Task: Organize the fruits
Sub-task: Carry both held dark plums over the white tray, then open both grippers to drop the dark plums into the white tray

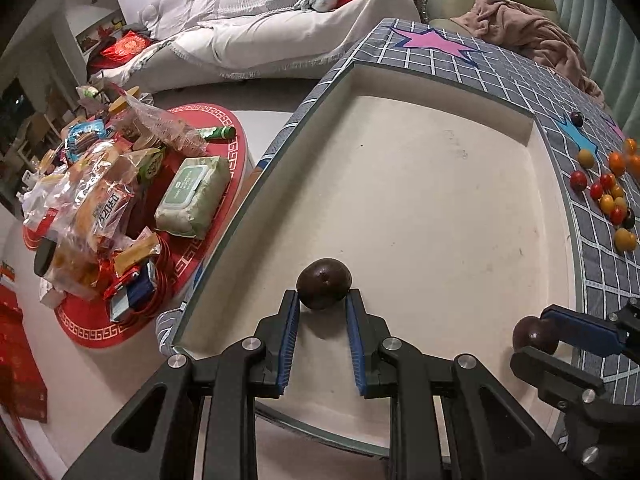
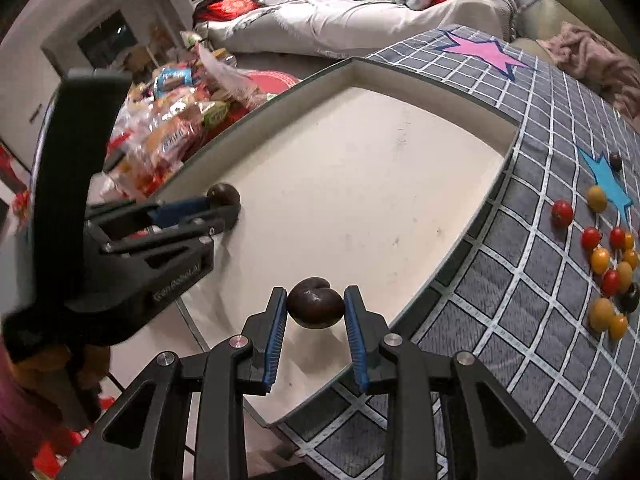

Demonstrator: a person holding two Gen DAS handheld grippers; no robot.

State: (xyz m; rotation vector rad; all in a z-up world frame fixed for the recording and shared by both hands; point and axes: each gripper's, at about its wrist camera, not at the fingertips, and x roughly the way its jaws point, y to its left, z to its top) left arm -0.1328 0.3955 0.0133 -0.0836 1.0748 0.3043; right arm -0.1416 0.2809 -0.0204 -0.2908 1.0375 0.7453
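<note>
My left gripper is shut on a dark purple passion fruit over the near left part of a cream tray. My right gripper is shut on a second dark, dented passion fruit above the tray's near edge. Each gripper shows in the other's view: the right one with its fruit, the left one with its fruit. Several red, orange and yellow cherry tomatoes lie on the grey grid cloth right of the tray, also in the right wrist view.
A single dark fruit lies apart on the cloth by a blue star. A red round side table piled with snack bags and a wipes pack stands left of the tray. A sofa and a pink blanket lie behind.
</note>
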